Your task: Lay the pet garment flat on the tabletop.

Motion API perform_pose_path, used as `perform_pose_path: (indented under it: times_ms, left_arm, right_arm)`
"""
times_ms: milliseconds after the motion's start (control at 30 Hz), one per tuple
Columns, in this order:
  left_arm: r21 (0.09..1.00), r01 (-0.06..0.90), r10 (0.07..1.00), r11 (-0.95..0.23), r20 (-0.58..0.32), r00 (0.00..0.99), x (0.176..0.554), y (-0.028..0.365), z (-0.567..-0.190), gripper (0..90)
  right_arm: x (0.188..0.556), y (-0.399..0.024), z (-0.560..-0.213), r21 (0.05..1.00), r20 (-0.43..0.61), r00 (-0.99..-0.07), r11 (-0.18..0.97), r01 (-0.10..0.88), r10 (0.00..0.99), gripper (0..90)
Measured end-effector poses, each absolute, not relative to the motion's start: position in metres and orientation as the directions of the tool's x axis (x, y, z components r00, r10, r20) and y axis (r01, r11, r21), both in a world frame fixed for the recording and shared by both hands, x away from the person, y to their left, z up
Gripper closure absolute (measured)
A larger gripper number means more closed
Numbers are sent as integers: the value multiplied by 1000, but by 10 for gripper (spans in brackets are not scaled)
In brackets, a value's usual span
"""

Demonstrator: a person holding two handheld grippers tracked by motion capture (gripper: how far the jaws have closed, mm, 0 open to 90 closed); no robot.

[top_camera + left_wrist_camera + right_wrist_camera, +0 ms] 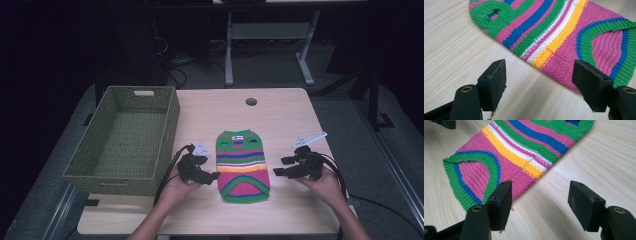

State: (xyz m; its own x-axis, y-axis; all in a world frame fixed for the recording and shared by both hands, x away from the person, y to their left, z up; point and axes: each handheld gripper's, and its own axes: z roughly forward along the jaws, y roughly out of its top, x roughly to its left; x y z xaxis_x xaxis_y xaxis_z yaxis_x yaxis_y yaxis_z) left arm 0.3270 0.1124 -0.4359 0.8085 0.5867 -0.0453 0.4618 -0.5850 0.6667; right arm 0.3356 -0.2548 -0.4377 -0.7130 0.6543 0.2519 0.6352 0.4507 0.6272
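A small striped knit sweater (242,165) in pink, green, blue, yellow and white lies flat in the middle of the wooden table (280,115), neck toward the far side. My left gripper (212,176) rests at its left edge, open, jaws pointing right at the garment. In the left gripper view the sweater (564,37) fills the upper part beyond the left gripper (544,82) and its spread jaws. My right gripper (278,167) sits at the sweater's right edge, open, jaws pointing left. The right gripper view shows the sweater (519,155) just past the right gripper (540,205).
A green woven basket (125,140) with nothing in it stands on the left of the table. A round cable hole (251,101) is near the far edge. Behind the table are white table legs (229,50) and dark floor.
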Motion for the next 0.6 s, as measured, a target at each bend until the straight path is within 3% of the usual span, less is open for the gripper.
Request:
perform_pose_path:
  times_ms: [600]
  left_arm:
    - [688,451,581,-569,-52,812,307,124,-434,266]
  right_arm:
    - [313,-284,-442,631,254,-677,412,657,691,312]
